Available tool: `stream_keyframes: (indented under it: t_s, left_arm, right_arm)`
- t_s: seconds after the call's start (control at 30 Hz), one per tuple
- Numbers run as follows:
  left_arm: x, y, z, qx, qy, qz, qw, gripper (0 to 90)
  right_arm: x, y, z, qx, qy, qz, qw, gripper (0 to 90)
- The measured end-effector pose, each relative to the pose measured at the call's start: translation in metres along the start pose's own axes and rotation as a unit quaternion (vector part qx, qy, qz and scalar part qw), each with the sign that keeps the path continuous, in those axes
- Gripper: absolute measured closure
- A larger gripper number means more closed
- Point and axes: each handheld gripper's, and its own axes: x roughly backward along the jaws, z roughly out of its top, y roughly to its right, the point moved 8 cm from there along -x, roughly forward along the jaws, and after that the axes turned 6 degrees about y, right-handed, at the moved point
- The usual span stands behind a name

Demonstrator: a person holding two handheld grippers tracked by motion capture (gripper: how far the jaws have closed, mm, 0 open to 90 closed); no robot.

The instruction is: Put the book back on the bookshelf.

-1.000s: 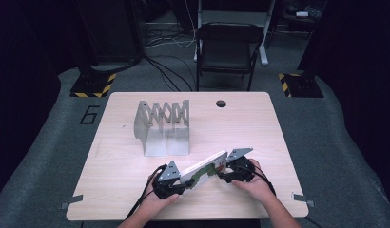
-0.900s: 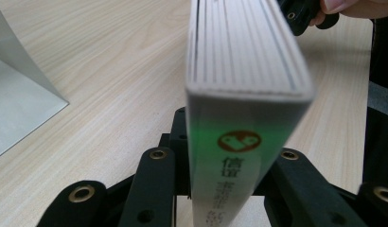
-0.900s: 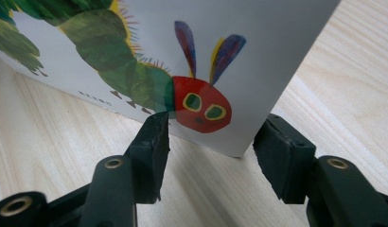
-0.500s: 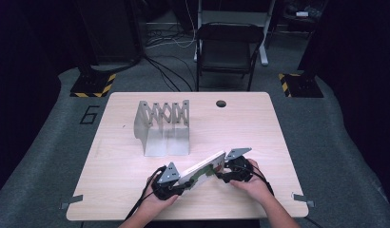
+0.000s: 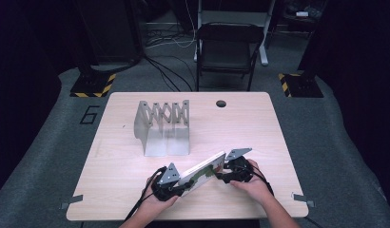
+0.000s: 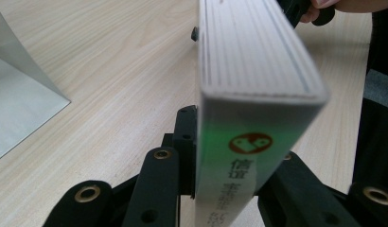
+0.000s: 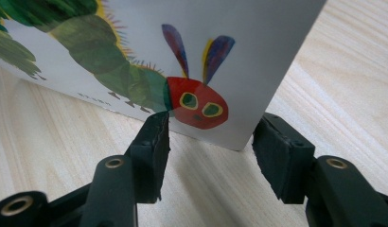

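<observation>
A white board book [image 5: 202, 168] with a green caterpillar on its cover stands on its edge near the front of the wooden table [image 5: 259, 128], running diagonally between both grippers. My left gripper [image 5: 180, 183] is shut on the book's near-left end; in the left gripper view the spine [image 6: 249, 71] sits clamped between the jaws of that gripper [image 6: 234, 142]. My right gripper [image 5: 225, 170] is at the book's far-right end. In the right gripper view its jaws stand apart at the gripper [image 7: 208, 137], with the cover's lower corner [image 7: 201, 104] just beyond the tips and no pad pressing on it.
A grey metal folding rack [image 5: 164, 128] stands upright at the table's middle left. A round cable hole [image 5: 220, 103] lies near the far edge. A black chair [image 5: 226, 47] stands beyond the table. Bare wood lies to the right.
</observation>
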Motion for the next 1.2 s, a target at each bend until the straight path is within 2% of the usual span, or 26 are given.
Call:
stream_keyframes:
  t_s: [0.33,0.47,0.5,0.53,0.67,0.77,0.97,1.03,1.2]
  left_arm:
    - [-0.001,-0.003,-0.005,0.006,0.003,-0.002,1.0000,73.8]
    - [-0.004,-0.003,-0.013,0.007,-0.008,0.004,0.9999,70.7]
    - [-0.004,-0.003,-0.013,0.009,-0.003,0.008,0.9999,70.4]
    - [-0.004,-0.004,-0.014,0.010,-0.008,0.001,0.9999,71.6]
    - [-0.004,-0.002,-0.014,0.011,-0.010,-0.002,0.9999,74.6]
    - [-0.005,0.000,-0.014,0.006,-0.006,0.008,0.9999,75.0]
    - [-0.001,0.001,-0.010,-0.002,-0.007,0.013,0.9999,75.3]
    - [0.000,0.001,-0.008,0.006,-0.013,0.007,0.9999,75.3]
    - [0.005,-0.003,-0.004,0.008,-0.005,0.019,0.9998,75.4]
  right_arm:
    - [-0.001,0.002,0.000,0.001,0.003,-0.003,1.0000,48.3]
    - [-0.002,0.001,0.001,-0.003,0.002,-0.006,1.0000,48.3]
    - [-0.002,0.001,0.001,-0.002,0.005,-0.005,1.0000,48.3]
    - [-0.002,0.001,0.001,0.001,0.001,-0.003,1.0000,48.3]
    - [-0.002,0.001,0.000,0.004,-0.003,-0.001,1.0000,48.4]
    - [-0.002,0.001,0.001,0.004,-0.003,-0.001,1.0000,48.4]
    - [-0.002,0.001,0.001,0.004,-0.002,0.002,1.0000,49.3]
    - [-0.002,0.000,0.002,0.005,0.000,0.004,1.0000,49.7]
    - [-0.002,0.000,0.004,0.002,0.011,0.001,0.9999,49.6]
